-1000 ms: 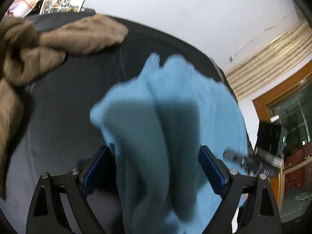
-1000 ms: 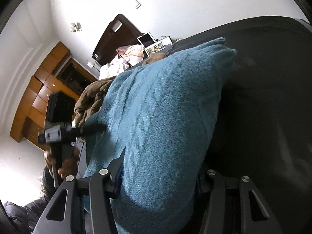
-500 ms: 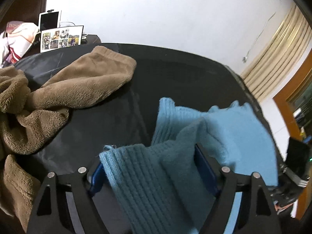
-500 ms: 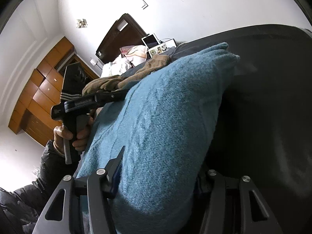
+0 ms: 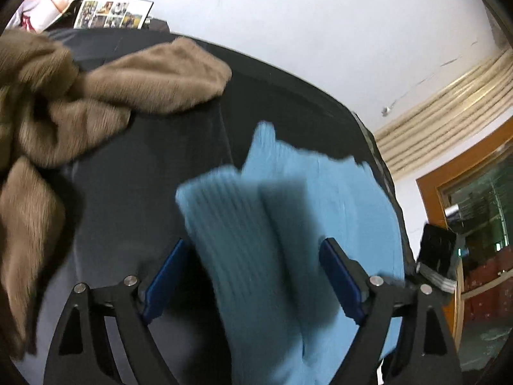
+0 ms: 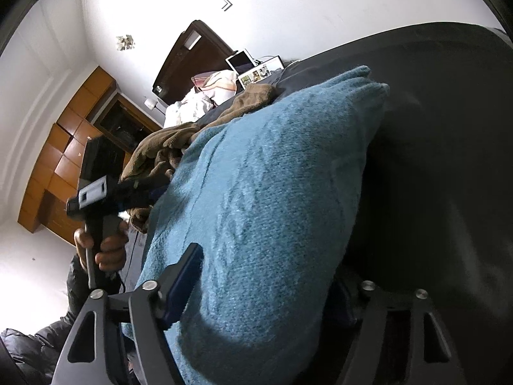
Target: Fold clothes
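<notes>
In the left wrist view, closest of all, the left tongs are seen with a thick fold of the blue sweater between the 2 blue pads. The pads are spread wide and are opening a little, and a gap is seen beside the left pad, so the fold does not look squeezed. In the right wrist view, the right tongs are also around a fat part of the blue sweater. These tongs are opening too, and the left pad is seen just at the edge of the knit; the other pad is hidden behind the cloth, so it cannot be told if that side is touching. The sweater is laid on the dark bed cover, bunched up into a thick bundle near the edge. Further away a brown fluffy garment is seen in a heap, not yet folded. At the far end a picture frame is stood up. The step in hand looks like a fold of the sweater being finished and let go. Next, both tongs will likely need to be pulled back gently, so the fold is not dragged open. Then the bundle may need to be pressed flat or folded 1 more time. After that, the brown garment could be picked up.
</notes>
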### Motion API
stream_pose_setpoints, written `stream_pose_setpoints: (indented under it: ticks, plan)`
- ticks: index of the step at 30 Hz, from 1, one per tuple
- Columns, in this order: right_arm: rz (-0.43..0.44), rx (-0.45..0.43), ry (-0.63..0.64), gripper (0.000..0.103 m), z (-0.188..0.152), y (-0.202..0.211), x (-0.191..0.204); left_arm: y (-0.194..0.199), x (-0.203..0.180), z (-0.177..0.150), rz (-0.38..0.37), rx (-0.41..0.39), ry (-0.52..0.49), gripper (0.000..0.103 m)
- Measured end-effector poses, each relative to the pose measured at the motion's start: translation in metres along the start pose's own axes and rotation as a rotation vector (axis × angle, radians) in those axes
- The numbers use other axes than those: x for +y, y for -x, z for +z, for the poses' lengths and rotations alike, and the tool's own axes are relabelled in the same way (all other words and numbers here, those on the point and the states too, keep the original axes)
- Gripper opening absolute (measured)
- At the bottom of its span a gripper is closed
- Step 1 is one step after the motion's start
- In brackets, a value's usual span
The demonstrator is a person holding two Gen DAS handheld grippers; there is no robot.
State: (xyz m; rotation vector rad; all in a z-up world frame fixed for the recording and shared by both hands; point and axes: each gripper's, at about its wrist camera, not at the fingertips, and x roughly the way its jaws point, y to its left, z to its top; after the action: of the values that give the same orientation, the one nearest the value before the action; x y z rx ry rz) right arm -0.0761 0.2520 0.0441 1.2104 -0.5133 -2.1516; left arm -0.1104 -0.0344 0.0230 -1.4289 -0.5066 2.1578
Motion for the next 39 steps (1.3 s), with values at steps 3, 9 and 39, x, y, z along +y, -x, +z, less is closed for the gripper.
stream_pose_setpoints:
  ticks: [3, 9, 39]
  plan:
    - [-0.005, 0.001, 0.003, 0.078, 0.000, -0.002, 0.001, -0.005, -0.004, -0.016, -0.029, 0.041, -0.011, 0.090]
    - [-0.021, 0.006, 0.023, 0.078, -0.002, -0.002, 0.002, -0.031, -0.028, -0.029, -0.007, 0.097, -0.070, 0.091]
    - [-0.431, -0.305, 0.037, 0.057, 0.072, 0.149, -0.109, -0.188, -0.222, 0.089, -0.042, 0.132, -0.264, 0.052]
